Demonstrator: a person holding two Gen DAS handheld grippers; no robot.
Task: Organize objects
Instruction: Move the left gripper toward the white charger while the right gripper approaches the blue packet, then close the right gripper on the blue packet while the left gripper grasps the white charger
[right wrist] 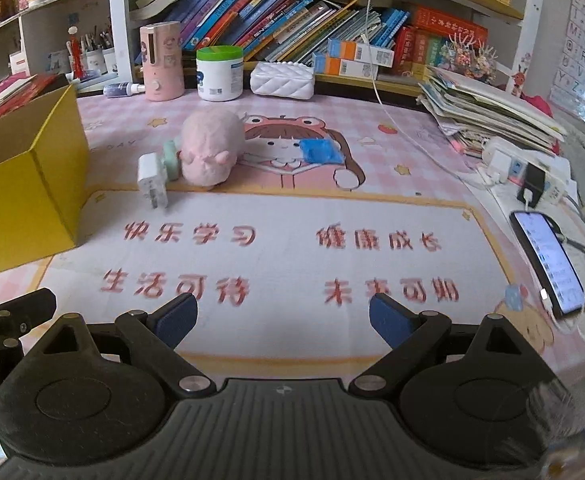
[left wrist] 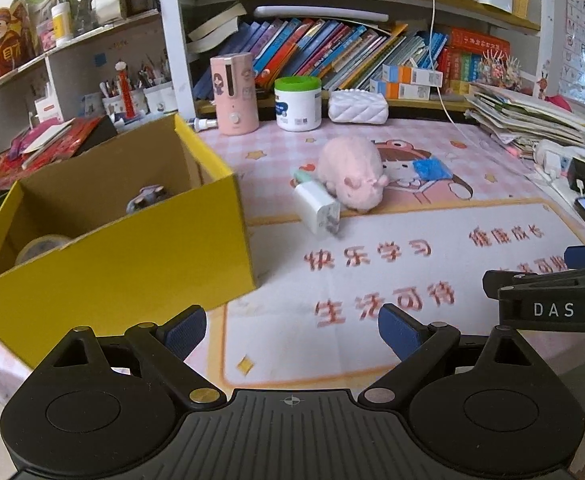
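both claws spread, nothing held
white charger [left wrist: 318, 206] sits on the counter [left wrist: 412, 280] touching the pink plush [left wrist: 352, 176], right of the yellow box [left wrist: 132, 256]; take the charger clear of the plush.

left claw [left wrist: 291, 330], right claw [right wrist: 282, 320].

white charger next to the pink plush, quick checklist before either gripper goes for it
1. Left gripper jaws open, nothing between them: ok.
2. Right gripper jaws open, nothing between them: ok.
3. White charger free of neighbours: not ok, the pink plush and a mint-green item sit against it.
4. Yellow box open on top, with room: ok.
5. Charger's prongs folded: cannot tell.
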